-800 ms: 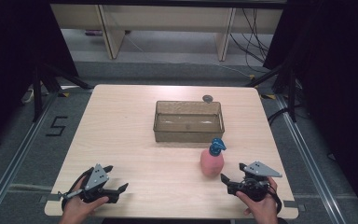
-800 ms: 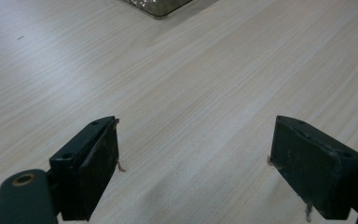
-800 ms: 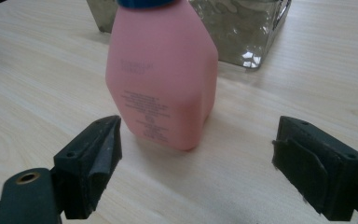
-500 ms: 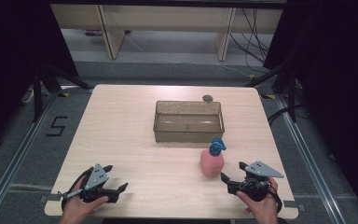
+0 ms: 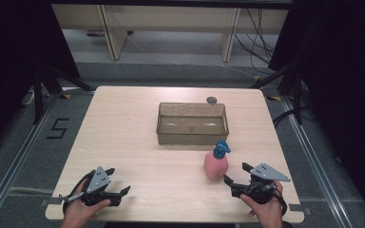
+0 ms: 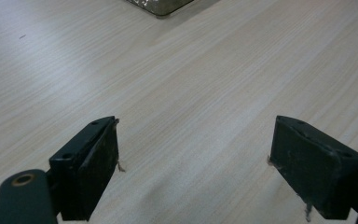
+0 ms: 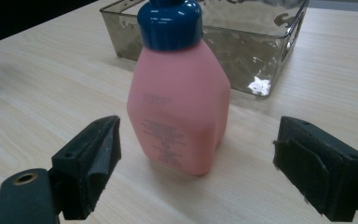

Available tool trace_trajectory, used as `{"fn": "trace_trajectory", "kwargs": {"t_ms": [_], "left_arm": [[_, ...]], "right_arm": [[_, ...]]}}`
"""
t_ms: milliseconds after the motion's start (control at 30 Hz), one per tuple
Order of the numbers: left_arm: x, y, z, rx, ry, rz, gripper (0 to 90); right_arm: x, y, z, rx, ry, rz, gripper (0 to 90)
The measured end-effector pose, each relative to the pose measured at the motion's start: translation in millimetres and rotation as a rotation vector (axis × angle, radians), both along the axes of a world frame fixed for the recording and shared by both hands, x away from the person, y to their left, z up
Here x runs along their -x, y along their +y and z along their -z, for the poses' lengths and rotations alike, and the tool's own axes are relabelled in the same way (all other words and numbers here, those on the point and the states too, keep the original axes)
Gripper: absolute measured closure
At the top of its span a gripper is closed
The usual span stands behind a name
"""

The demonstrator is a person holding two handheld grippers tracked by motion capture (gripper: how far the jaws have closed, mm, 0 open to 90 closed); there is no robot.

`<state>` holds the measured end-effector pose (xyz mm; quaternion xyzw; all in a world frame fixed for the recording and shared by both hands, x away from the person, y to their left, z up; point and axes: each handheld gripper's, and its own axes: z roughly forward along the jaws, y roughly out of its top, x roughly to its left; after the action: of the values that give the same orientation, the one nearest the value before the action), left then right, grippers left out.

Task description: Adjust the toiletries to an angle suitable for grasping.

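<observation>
A pink bottle [image 5: 216, 165] with a blue pump cap stands upright on the wooden table, just in front of a clear smoky plastic bin [image 5: 192, 124]. In the right gripper view the bottle [image 7: 177, 98] stands a little beyond the jaws, centred between them. My right gripper [image 5: 235, 173] is open at the front right, just right of the bottle and not touching it. My left gripper [image 5: 119, 183] rests open near the front left edge, with bare table between its jaws [image 6: 193, 154].
A small dark round object [image 5: 212, 100] lies behind the bin near the table's far edge. A corner of the bin [image 6: 161, 5] shows at the top of the left gripper view. Shelving and cables lie on the floor beyond the table.
</observation>
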<state>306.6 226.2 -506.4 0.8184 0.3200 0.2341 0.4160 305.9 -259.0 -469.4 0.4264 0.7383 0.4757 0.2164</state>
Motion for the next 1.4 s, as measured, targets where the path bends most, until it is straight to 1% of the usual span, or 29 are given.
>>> {"fn": "trace_trajectory", "kwargs": {"t_ms": [33, 67, 133, 167, 233, 267, 367, 400, 433, 467, 567, 600, 633, 667, 767, 800, 833, 900, 933, 967, 1033, 1067, 1100, 1133, 1167, 1233, 1267, 1367, 1400], "left_arm": [[0.6, -0.8, 0.7, 0.018, 0.008, -0.001, 14.9], [0.2, 0.0, 0.2, 0.003, 0.012, 0.004, 14.9], [0.4, -1.3, 1.0, 0.016, 0.009, -0.003, 14.9], [0.4, -1.1, 0.7, 0.010, 0.010, -0.001, 14.9], [0.0, -0.6, 0.4, 0.009, 0.005, 0.005, 14.9], [-0.4, -0.4, 0.5, 0.012, -0.001, 0.000, 14.9], [0.1, -0.6, 0.7, 0.019, 0.000, -0.004, 14.9], [0.2, -0.8, 0.8, 0.023, 0.002, -0.007, 14.9], [0.2, -0.8, 0.8, 0.023, 0.002, -0.007, 14.9], [-0.1, -0.6, 0.6, 0.021, -0.001, -0.005, 14.8], [0.4, -0.9, 0.7, 0.023, 0.000, -0.006, 14.9], [-0.1, -0.6, 0.3, 0.021, 0.001, -0.001, 14.9], [-0.1, -0.6, 0.3, 0.021, 0.001, -0.001, 14.9], [-0.1, -0.6, 0.2, 0.023, 0.000, -0.001, 14.9], [0.1, -0.8, 0.9, 0.026, 0.003, -0.009, 14.9], [0.1, -0.8, 0.9, 0.026, 0.003, -0.009, 14.9], [0.2, -0.8, 0.9, 0.026, 0.005, -0.010, 14.9], [-0.2, 0.0, 0.2, 0.019, -0.002, -0.002, 14.9], [0.2, -0.4, -0.1, 0.034, 0.002, -0.003, 14.9], [0.4, -0.2, -0.7, 0.031, 0.001, -0.005, 14.8], [0.0, -0.9, -1.0, 0.040, 0.004, -0.008, 14.8], [-0.4, -0.9, -1.0, 0.037, 0.008, -0.003, 14.9], [-0.3, -1.4, -0.4, 0.037, 0.007, -0.008, 14.8], [-0.8, -0.4, -0.7, 0.019, 0.006, -0.002, 14.8], [-0.6, -1.5, 0.0, 0.028, 0.010, -0.008, 14.9], [-1.4, -2.3, -0.3, 0.025, 0.002, -0.001, 14.9], [-0.9, -2.5, -1.5, 0.029, -0.001, 0.003, 14.9], [-0.4, -1.4, -2.5, 0.015, -0.006, -0.003, 14.9], [-0.4, -2.2, -2.4, 0.036, -0.010, 0.000, 14.9]], "right_arm": [[-0.1, 0.5, -0.6, -0.002, -0.001, -0.001, 15.4], [-0.1, 1.4, -2.3, -0.006, -0.010, -0.001, 15.5], [-0.7, 1.7, -2.5, -0.008, -0.021, -0.003, 15.5], [-1.6, 1.7, -2.8, -0.008, -0.032, -0.005, 15.5], [-0.2, 3.1, -5.2, -0.022, -0.002, -0.008, 15.5], [-2.6, 2.7, -5.6, -0.009, -0.044, -0.002, 15.6], [-3.6, 2.6, -6.8, -0.012, -0.049, -0.002, 15.6], [-2.1, 4.1, -8.3, -0.034, -0.022, 0.004, 15.7], [-2.1, 4.1, -8.3, -0.034, -0.022, 0.004, 15.7], [-4.3, 4.7, -8.0, -0.030, -0.044, -0.008, 15.8], [-4.4, 6.5, -8.3, -0.035, -0.040, -0.003, 15.8], [-5.4, 8.3, -8.3, -0.041, -0.051, -0.002, 15.8], [-5.4, 8.3, -8.3, -0.041, -0.051, -0.002, 15.8], [-6.4, 8.5, -9.8, -0.017, -0.057, -0.009, 15.8], [-9.3, 10.5, -11.1, -0.009, -0.071, -0.028, 15.9], [-9.3, 10.5, -11.1, -0.009, -0.071, -0.028, 15.9], [-8.8, 13.0, -11.2, -0.028, -0.057, -0.020, 16.0], [-11.0, 13.6, -12.4, -0.010, -0.063, -0.032, 16.1], [-10.9, 16.9, -11.7, -0.038, -0.046, -0.025, 16.1], [-14.3, 15.8, -11.8, 0.001, -0.074, -0.040, 16.1], [-15.2, 19.1, -11.0, -0.016, -0.060, -0.037, 16.2], [-17.6, 18.6, -11.2, -0.001, -0.076, -0.050, 16.2], [-18.6, 20.4, -11.2, -0.013, -0.072, -0.045, 16.2], [-18.6, 20.4, -11.2, -0.013, -0.072, -0.045, 16.2], [-18.2, 20.9, -11.8, -0.015, -0.065, -0.045, 16.2], [-19.6, 21.0, -11.5, -0.015, -0.083, -0.057, 16.1], [-20.5, 22.8, -10.4, -0.036, -0.070, -0.043, 16.0], [-23.1, 22.3, -11.2, -0.027, -0.076, -0.055, 15.8], [-23.2, 23.3, -11.2, -0.032, -0.074, -0.047, 15.6]]}}
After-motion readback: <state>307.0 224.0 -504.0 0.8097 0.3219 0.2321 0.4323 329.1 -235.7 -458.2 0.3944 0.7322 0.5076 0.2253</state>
